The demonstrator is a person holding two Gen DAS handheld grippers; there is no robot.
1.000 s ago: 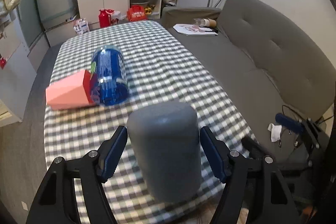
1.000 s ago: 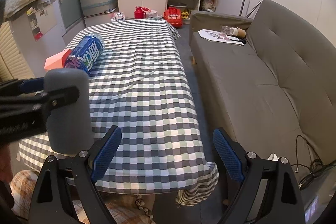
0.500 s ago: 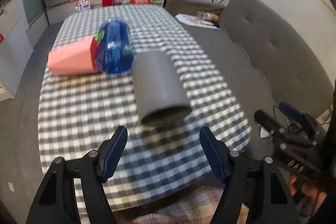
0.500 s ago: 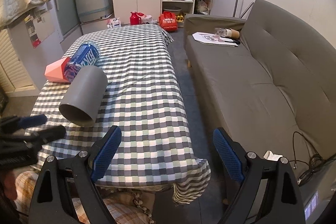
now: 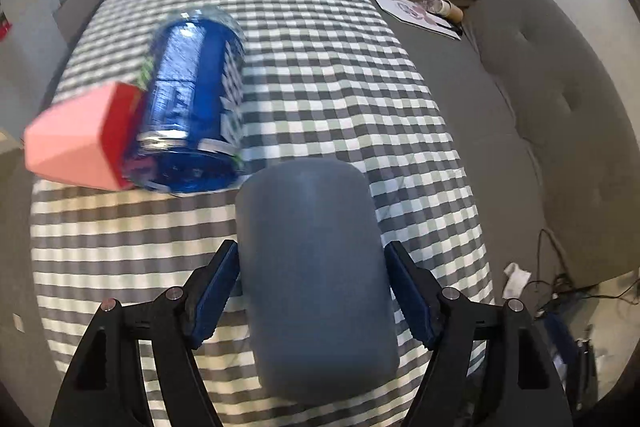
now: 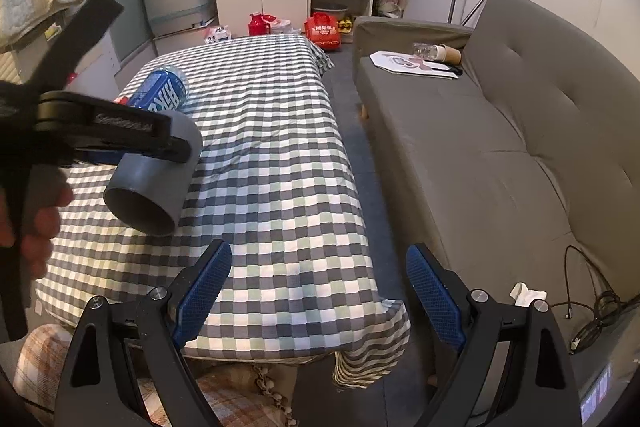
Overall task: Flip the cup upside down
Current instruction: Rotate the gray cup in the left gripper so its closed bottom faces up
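Note:
The grey cup [image 5: 316,279] sits between the blue pads of my left gripper [image 5: 312,291], which is shut on its sides. In the right wrist view the cup [image 6: 154,179] is tilted above the checked table [image 6: 272,155], its open mouth pointing down toward the near edge, with the left gripper's arm across it. My right gripper [image 6: 320,291] is open and empty, low over the table's near right corner, apart from the cup.
A blue can [image 5: 192,103] lies on its side beside a pink and red box [image 5: 76,139] at the table's left. A grey sofa [image 6: 500,147] runs along the right, with papers and a cup on it. Cables lie on the floor at right.
Half a second ago the cup lay beyond my open left fingers; now the left gripper has closed in around it and holds it tilted. The right gripper has stayed put.

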